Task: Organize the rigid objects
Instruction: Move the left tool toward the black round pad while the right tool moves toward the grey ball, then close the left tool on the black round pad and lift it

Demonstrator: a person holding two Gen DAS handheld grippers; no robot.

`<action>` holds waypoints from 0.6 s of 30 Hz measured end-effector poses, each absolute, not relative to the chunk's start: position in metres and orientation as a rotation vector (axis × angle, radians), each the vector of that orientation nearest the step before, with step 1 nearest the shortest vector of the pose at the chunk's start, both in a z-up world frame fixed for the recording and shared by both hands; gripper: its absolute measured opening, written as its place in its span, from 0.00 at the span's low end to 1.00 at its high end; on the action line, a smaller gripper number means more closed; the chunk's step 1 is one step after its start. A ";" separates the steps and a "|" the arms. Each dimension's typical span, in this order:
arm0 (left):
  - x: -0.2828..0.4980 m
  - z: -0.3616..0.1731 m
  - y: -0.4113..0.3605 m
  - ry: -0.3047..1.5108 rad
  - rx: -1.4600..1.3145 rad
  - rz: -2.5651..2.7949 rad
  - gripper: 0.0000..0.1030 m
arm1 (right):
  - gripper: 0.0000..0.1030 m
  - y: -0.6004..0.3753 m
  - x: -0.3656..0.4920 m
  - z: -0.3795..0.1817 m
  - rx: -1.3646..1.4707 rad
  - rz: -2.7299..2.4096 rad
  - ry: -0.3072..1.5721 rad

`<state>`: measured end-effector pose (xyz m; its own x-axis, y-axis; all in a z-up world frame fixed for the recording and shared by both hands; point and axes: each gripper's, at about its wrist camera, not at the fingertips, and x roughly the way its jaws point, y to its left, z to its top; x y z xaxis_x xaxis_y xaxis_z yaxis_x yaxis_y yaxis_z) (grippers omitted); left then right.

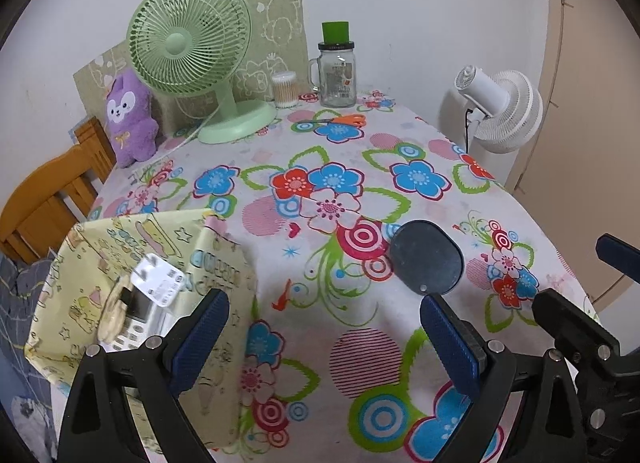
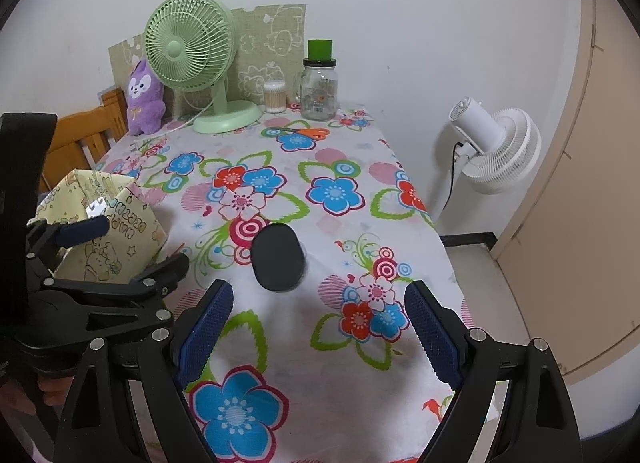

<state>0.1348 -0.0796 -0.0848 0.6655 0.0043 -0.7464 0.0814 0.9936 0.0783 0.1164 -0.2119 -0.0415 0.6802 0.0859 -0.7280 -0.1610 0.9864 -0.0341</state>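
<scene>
Dark oval object (image 2: pixel 279 257) lies flat on the floral tabletop (image 2: pixel 340 223), just beyond the right tool (image 2: pixel 319 333). Both tools, left (image 1: pixel 325 337) included, stand released, holding nothing. Judged rigid, light and thin: grip across its narrow edges.

Home setting, looks like a bedroom or living corner. Table under a floral tablecloth (image 2: pixel 320 167), green desk fan (image 1: pixel 188 39), purple plush toy (image 1: pixel 130 119), cotton swab tub (image 1: pixel 285 89), glass mug jar (image 1: pixel 337 75), white floor fan (image 2: pixel 496 143), wooden chair (image 1: pixel 48 199), plain wall.
</scene>
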 end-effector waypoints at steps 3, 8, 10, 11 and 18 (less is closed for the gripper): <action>0.138 -0.089 -0.085 0.846 0.108 -0.039 0.95 | 0.87 -0.217 0.121 -0.045 -0.086 0.131 0.820; 0.144 -0.099 -0.090 0.865 0.105 -0.031 0.95 | 0.87 -0.226 0.130 -0.053 -0.055 0.125 0.836; 0.147 -0.104 -0.091 0.875 0.099 -0.030 0.95 | 0.87 -0.228 0.134 -0.057 -0.052 0.120 0.841; 0.148 -0.106 -0.093 0.879 0.103 -0.025 0.95 | 0.87 -0.229 0.135 -0.058 -0.048 0.118 0.844; 0.153 -0.117 -0.101 0.895 0.125 -0.047 0.95 | 0.87 -0.234 0.150 -0.069 -0.021 0.118 0.862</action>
<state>0.1532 -0.1014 -0.1171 0.6249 0.0115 -0.7806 0.0927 0.9917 0.0889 0.1497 -0.2336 -0.0694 0.6448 0.0950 -0.7585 -0.1121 0.9933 0.0290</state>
